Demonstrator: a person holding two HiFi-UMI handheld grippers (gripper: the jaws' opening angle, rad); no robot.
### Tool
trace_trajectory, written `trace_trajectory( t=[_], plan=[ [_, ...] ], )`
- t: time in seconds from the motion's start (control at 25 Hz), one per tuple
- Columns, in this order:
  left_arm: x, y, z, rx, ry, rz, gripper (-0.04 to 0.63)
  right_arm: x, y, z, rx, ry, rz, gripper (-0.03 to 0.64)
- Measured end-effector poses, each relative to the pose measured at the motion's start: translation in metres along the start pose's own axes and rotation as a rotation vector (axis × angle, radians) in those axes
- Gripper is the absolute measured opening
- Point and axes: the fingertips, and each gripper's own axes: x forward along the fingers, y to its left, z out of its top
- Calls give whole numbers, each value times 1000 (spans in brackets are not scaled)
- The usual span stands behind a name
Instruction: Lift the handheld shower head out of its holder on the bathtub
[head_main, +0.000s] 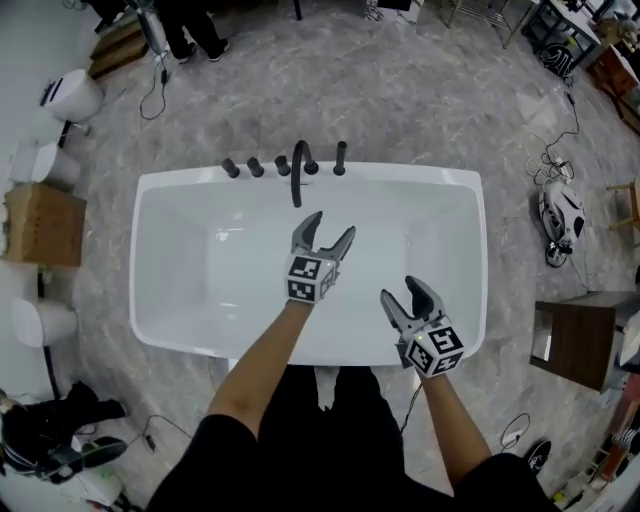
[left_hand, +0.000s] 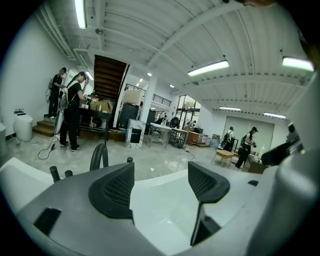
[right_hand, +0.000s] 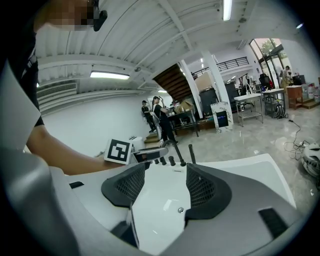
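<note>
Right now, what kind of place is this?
Probably a workshop or showroom, not a home bathroom: the white bathtub stands alone on grey marbled floor, loose white toilets sit by the wall, and people stand at work tables.

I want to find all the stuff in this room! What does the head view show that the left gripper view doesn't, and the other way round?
Only the head view shows the whole tub from above and a wooden cabinet beside it. Only the left gripper view shows ceiling lights and stairs. Both show the white bathtub, its curved tap and the left claw, open with nothing in it.
</note>
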Motion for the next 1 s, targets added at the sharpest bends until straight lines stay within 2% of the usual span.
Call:
trace_trajectory(
  t=[0.2, 0.52, 0.68, 1.0],
  plan=[
    [44, 20, -4, -26, -33, 17, 311, 31, -21, -4, -25, 9, 28, 230],
    [122, 49, -32, 2, -10, 44, 311, 50, -52, -29, -17, 34, 39, 230],
    [147, 70, -39, -34, -7, 66, 311, 63, -58, -43, -10, 57, 55, 230],
    [177, 107, -49, -20, 1, 146, 311, 84, -75, -48, -160, 53, 36, 230]
  ],
)
